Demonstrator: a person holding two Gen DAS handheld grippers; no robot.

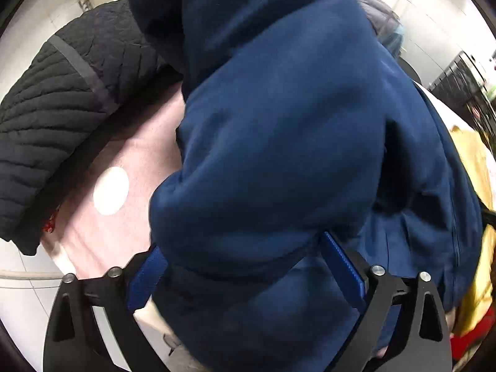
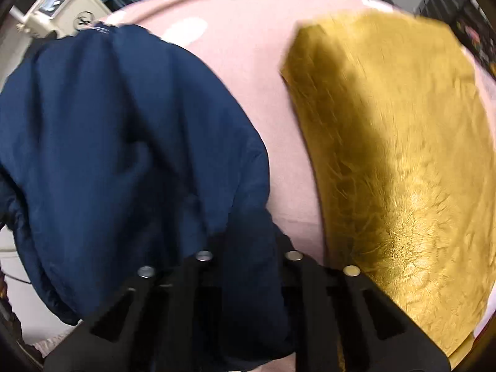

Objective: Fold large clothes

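A large navy blue jacket [image 1: 279,139] fills the left wrist view, bunched and hanging over the pink table cover [image 1: 130,155]. My left gripper [image 1: 245,266] has its blue-padded fingers spread wide, with a thick fold of the jacket lying between them. In the right wrist view the same jacket [image 2: 117,142] hangs at the left. My right gripper [image 2: 248,248] is shut on a bunch of its dark fabric, which hides the fingertips.
A black quilted jacket [image 1: 62,108] lies at the left of the pink cover. A folded mustard-yellow fleece garment [image 2: 396,155] lies on the pink cover [image 2: 254,71] at the right. A beige machine [image 2: 62,3] stands beyond the table's far left.
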